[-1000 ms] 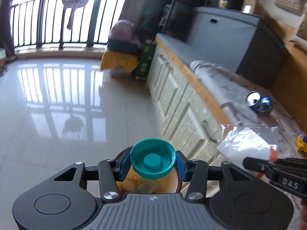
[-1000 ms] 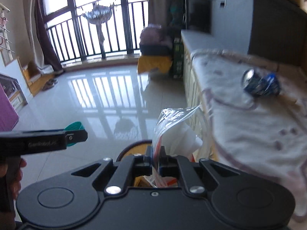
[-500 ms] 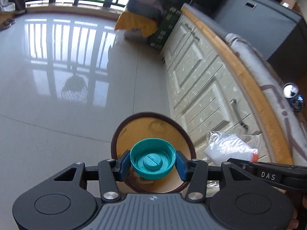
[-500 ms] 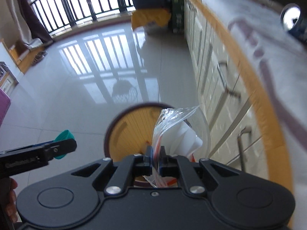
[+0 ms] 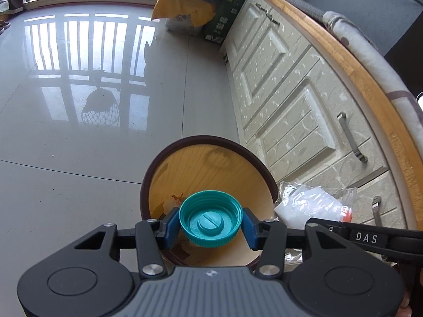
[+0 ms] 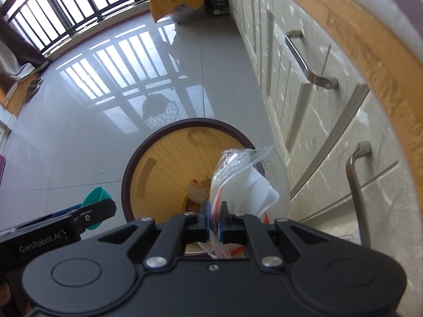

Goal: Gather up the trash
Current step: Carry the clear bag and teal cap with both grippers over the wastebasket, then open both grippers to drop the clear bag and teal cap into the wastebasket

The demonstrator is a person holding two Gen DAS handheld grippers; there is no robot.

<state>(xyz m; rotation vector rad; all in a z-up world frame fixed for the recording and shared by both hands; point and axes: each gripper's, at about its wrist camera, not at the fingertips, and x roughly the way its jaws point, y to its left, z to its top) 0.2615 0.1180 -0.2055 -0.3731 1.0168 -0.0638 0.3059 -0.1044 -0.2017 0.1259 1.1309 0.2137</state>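
Observation:
My left gripper (image 5: pixel 210 223) is shut on a teal bottle cap (image 5: pixel 210 221) and holds it over the near rim of a round trash bin (image 5: pixel 211 169) with a dark rim and yellow-wood inside. My right gripper (image 6: pixel 214 223) is shut on a clear plastic bag (image 6: pixel 243 182) holding white material, above the same bin (image 6: pixel 158 169). The bag also shows in the left wrist view (image 5: pixel 309 206), to the right of the bin. The cap (image 6: pixel 95 198) and left gripper show at lower left of the right wrist view. Some scraps lie at the bin's bottom (image 6: pixel 197 187).
White cabinet drawers (image 5: pixel 290 100) with metal handles (image 6: pixel 306 63) stand close on the right under a wooden counter edge (image 5: pixel 343 60). Glossy tile floor (image 5: pixel 79 105) stretches left. A yellow bag (image 5: pixel 182 8) and boxes sit by the balcony railing far back.
Both grippers have tilted down and come lower and closer over the bin, which now looks larger. The counter top and the blue can have left the view. Both grips are unchanged.

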